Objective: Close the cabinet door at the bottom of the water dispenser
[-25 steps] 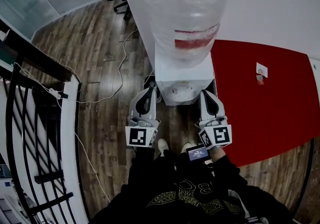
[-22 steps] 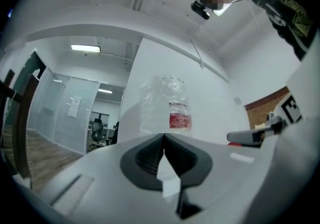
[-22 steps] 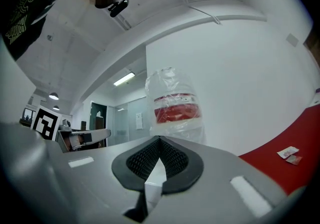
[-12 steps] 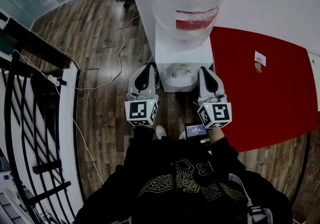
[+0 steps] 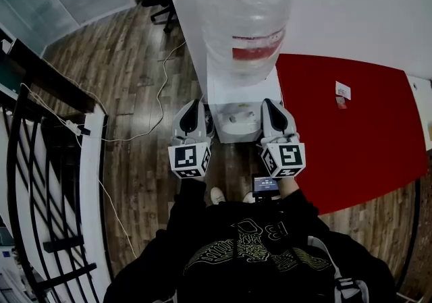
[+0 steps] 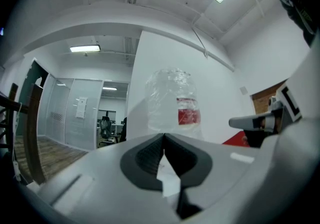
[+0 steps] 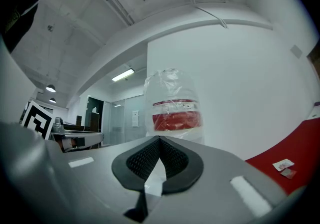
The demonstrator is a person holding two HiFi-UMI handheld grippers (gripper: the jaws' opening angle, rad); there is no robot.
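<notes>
In front of the dispenser (image 5: 237, 96), the left gripper (image 5: 190, 109) and right gripper (image 5: 269, 109) hover level at either side of its front. The fingers of each are pressed together and empty. The cabinet door is lower down, hidden beneath the dispenser's top. Nothing juts out there, so it is probably already shut, with little left to do.

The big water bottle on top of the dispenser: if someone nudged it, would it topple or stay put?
The bottle stands high on the narrow white dispenser, so a hard shove could probably rock it. Its clear walls look like plastic, likely denting rather than shattering. The crinkled film around it may feel slippery. How full, I cannot tell.
</notes>
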